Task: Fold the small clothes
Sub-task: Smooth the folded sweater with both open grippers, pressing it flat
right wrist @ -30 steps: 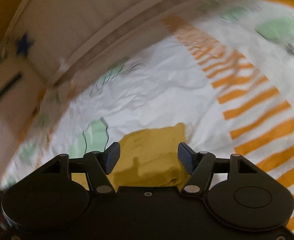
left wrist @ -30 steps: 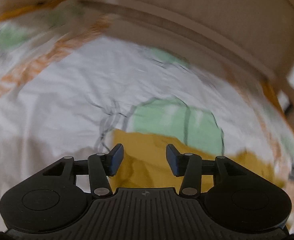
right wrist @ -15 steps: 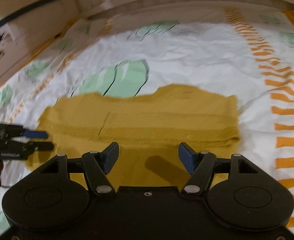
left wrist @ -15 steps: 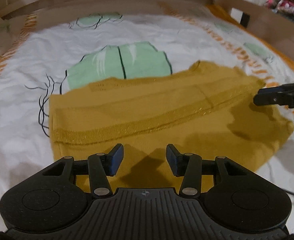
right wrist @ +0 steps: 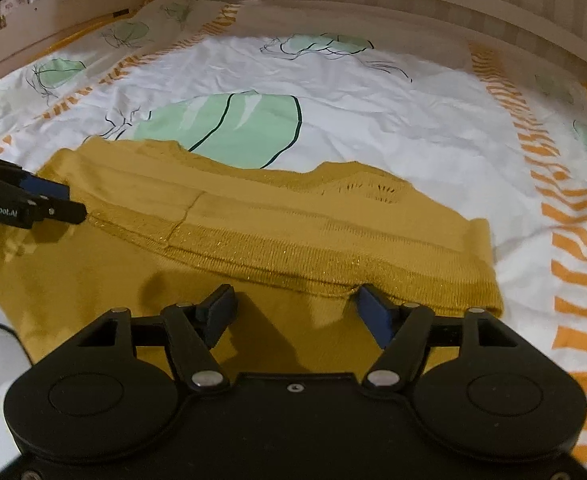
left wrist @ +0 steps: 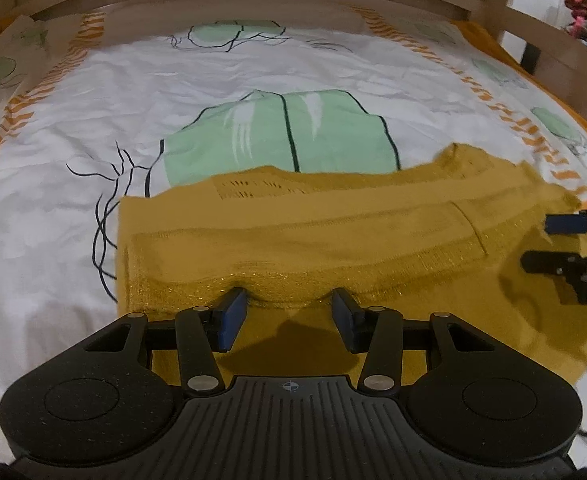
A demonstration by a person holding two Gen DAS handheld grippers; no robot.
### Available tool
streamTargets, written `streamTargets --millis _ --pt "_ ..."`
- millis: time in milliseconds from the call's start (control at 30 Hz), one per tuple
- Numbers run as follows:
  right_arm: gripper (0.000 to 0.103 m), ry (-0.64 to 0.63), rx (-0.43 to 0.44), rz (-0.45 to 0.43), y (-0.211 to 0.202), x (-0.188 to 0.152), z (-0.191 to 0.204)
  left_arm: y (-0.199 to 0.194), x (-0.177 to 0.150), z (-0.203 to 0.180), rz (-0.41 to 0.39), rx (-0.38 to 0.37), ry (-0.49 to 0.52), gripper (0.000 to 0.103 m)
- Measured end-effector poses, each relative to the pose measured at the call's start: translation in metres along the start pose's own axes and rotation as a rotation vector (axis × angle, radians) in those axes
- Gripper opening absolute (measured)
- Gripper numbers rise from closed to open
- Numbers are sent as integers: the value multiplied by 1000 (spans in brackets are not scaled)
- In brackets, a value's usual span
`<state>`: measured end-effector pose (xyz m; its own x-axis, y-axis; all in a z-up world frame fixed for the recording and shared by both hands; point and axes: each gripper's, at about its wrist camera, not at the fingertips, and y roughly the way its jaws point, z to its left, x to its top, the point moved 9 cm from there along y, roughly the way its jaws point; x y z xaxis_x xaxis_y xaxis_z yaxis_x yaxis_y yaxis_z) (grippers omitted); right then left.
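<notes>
Looking along the left gripper [left wrist: 289, 322], the mustard sweater [left wrist: 333, 232] lies folded on the printed bedsheet [left wrist: 133, 120], its glittery hem now right at the blue pads; a moment ago it lay further ahead. Its jaws stand apart, unchanged, gripping nothing. The right gripper [left wrist: 553, 244] enters at the sweater's right end.

From the right wrist, the right gripper [right wrist: 295, 312] has just been opening (slightly wider than before), nothing clamped, the folded hem touching its right pad [right wrist: 373, 312]. The sweater sits closer than earlier.
</notes>
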<state>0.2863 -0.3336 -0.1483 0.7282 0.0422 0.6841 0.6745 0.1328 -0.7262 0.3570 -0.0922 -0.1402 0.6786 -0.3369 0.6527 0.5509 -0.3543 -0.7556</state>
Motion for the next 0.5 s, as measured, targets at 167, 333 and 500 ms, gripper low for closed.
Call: streamTargets --millis 167,333,500 --pt "73 55 -20 2 11 14 -11 10 11 13 -4 -3 -64 45" --pt "74 154 -18 11 26 26 -23 12 24 29 -38 0 -155 45" --pt "76 213 -27 4 33 37 -32 6 34 47 -79 26 -262 46"
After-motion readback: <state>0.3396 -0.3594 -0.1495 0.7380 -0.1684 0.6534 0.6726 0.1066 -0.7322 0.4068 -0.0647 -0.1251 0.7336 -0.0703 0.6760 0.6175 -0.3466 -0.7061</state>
